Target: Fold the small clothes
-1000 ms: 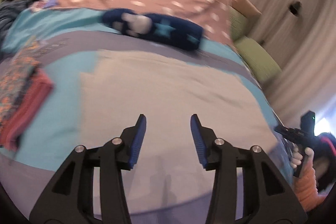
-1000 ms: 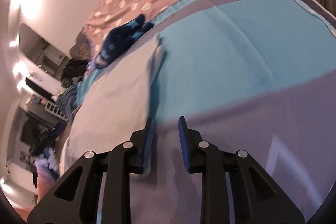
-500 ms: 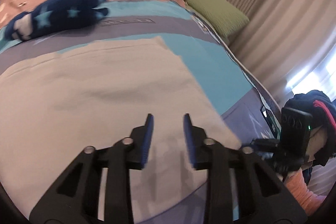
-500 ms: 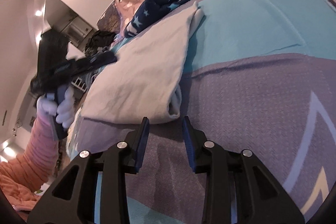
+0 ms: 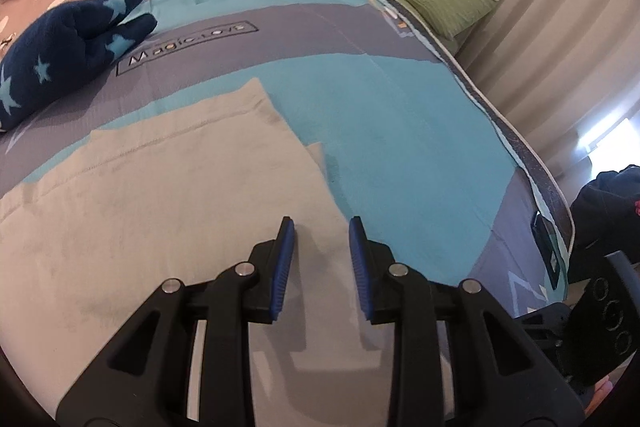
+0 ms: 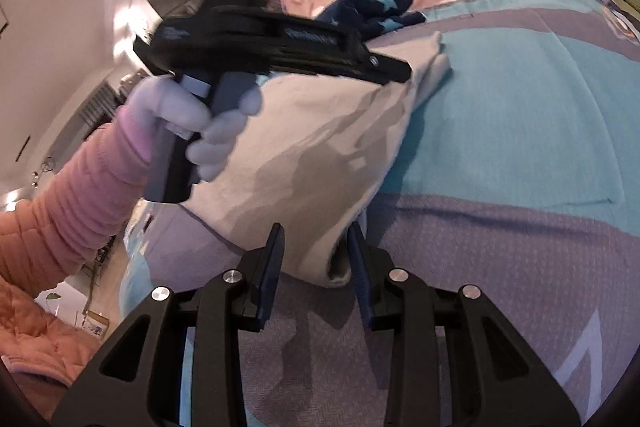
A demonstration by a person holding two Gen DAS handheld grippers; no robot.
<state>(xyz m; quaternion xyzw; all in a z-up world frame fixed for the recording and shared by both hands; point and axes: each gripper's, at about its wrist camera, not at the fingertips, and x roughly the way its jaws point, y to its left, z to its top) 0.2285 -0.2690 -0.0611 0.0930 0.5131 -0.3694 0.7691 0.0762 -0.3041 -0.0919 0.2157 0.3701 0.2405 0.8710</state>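
On the bed (image 5: 400, 131), both grippers, left (image 5: 322, 259) and right (image 6: 316, 263), hovered narrowly parted, empty, at the pale garment's (image 5: 168, 195) edge; next, pinch and fold.

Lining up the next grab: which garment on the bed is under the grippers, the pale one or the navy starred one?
The pale grey garment: both the left gripper and right gripper are open at its edge. The navy star-patterned one lies beyond it, untouched.

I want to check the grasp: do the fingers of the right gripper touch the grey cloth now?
Cannot tell. In the right wrist view the corner of the grey cloth lies between the open fingers of the right gripper, but neither contact nor a gap shows plainly.
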